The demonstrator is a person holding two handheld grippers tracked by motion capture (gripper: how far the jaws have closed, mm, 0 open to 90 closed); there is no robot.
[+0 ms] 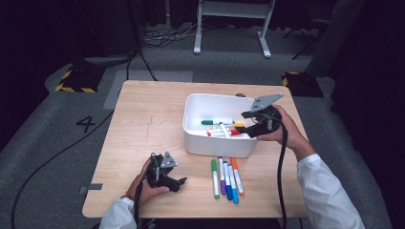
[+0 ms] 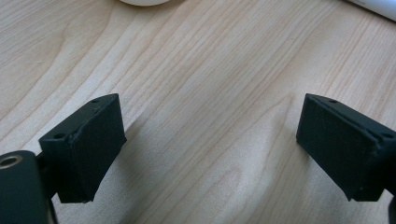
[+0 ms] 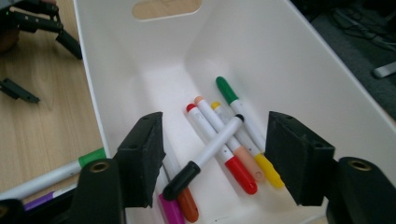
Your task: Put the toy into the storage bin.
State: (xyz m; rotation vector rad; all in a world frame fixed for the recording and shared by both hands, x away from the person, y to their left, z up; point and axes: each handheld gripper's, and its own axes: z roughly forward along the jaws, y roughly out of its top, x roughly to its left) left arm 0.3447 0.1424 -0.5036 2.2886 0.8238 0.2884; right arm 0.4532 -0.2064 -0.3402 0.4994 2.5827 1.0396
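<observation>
A white bin (image 1: 215, 145) stands on the wooden table (image 1: 143, 124) with several markers (image 1: 222, 129) lying in it. My right gripper (image 1: 246, 123) hovers at the bin's right rim, open. In the right gripper view its jaws (image 3: 224, 158) stand wide apart over the bin (image 3: 280, 56). A black-capped marker (image 3: 210, 151) lies loose below them across red (image 3: 233, 168), orange, yellow and green (image 3: 233, 100) ones. My left gripper (image 1: 180, 182) rests low at the table's front left, open with nothing in it (image 2: 210, 149).
A row of several markers (image 1: 227, 176), green, purple, blue and orange, lies on the table in front of the bin. One of them, with a green cap (image 3: 70, 165), lies beside the bin's wall. Cables and a desk frame (image 1: 234, 24) are on the floor beyond.
</observation>
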